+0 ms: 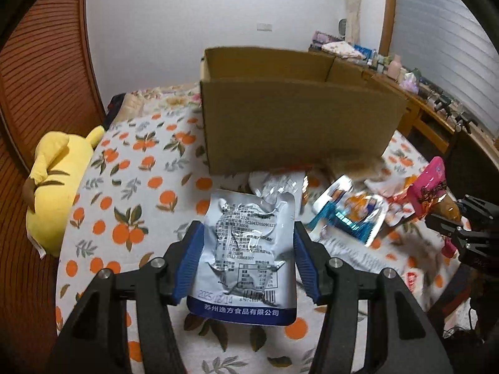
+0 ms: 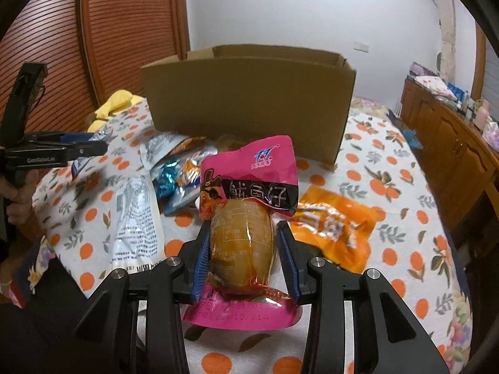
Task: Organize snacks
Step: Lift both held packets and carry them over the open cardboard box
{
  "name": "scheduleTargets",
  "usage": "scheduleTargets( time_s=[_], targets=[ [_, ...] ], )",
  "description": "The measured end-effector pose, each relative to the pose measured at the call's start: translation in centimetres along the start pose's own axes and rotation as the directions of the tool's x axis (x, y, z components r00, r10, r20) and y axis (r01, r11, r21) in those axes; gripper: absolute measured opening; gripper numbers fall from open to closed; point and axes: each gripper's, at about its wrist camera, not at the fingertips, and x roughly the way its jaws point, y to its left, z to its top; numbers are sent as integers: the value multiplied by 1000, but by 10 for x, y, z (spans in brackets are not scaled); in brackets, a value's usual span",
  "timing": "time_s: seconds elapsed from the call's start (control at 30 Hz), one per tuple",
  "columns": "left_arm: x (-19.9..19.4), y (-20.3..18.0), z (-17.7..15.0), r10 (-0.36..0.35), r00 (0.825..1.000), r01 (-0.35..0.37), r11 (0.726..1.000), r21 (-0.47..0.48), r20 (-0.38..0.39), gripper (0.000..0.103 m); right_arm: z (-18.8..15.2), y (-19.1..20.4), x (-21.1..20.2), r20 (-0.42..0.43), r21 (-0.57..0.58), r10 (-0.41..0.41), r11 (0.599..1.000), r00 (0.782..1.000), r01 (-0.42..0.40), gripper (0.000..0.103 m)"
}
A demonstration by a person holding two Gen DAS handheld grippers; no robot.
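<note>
1. A silver-blue snack pouch (image 1: pixel 246 249) with printed text and a blue bottom band sits between the blue pads of the left gripper (image 1: pixel 246 258), whose jaws pinch it by its side edges, above the bed (image 1: pixel 131 193).
2. A pink snack pack (image 2: pixel 246 218) with a brown, clear-wrapped bulge is pinched at that bulge by the jaws of the right gripper (image 2: pixel 244 258), also held over the bed.
3. Past both packs, a loose heap of snacks (image 1: pixel 343 208) lies on the orange-print bedspread, just in front of the box.
4. An orange packet (image 2: pixel 333 227) lies flat toward the bed's right edge, beside the pink pack.
5. A large white bag with black print (image 2: pixel 137 221) lies toward the left edge.
6. An open cardboard box (image 1: pixel 296 118) stands upright on the bed behind the heap.
7. A yellow plush toy (image 1: pixel 59 184) rests at the bed's left edge, against a wooden slatted door (image 1: pixel 40 93).
8. A wooden sideboard (image 2: pixel 452 143) crowded with small items runs along the right.
</note>
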Motion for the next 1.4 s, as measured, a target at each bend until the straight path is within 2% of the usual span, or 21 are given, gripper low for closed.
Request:
scheduleTargets(
  time_s=[0.4, 0.73, 0.9, 1.1, 1.4],
  targets=[
    [-15, -20, 51, -58, 994, 53, 997, 50, 96, 56, 33, -12, -10, 50, -30, 4, 1000, 999, -3, 40],
    [-12, -22, 108, -54, 989, 42, 995, 87, 136, 56, 87, -30, -17, 120, -37, 15, 999, 993, -11, 40],
    [3, -19, 136, -52, 991, 41, 995, 93, 125, 56, 119, -40, -11, 149, -54, 26, 998, 989, -19, 40],
    [32, -14, 165, -44, 994, 35, 995, 94, 97, 56, 157, -49, 15, 163, -77, 37, 997, 986, -24, 41],
    [77, -12, 191, -47, 998, 42, 994, 98, 50, 57, 186, -65, 68, 116, -91, 48, 995, 992, -38, 41]
  ],
)
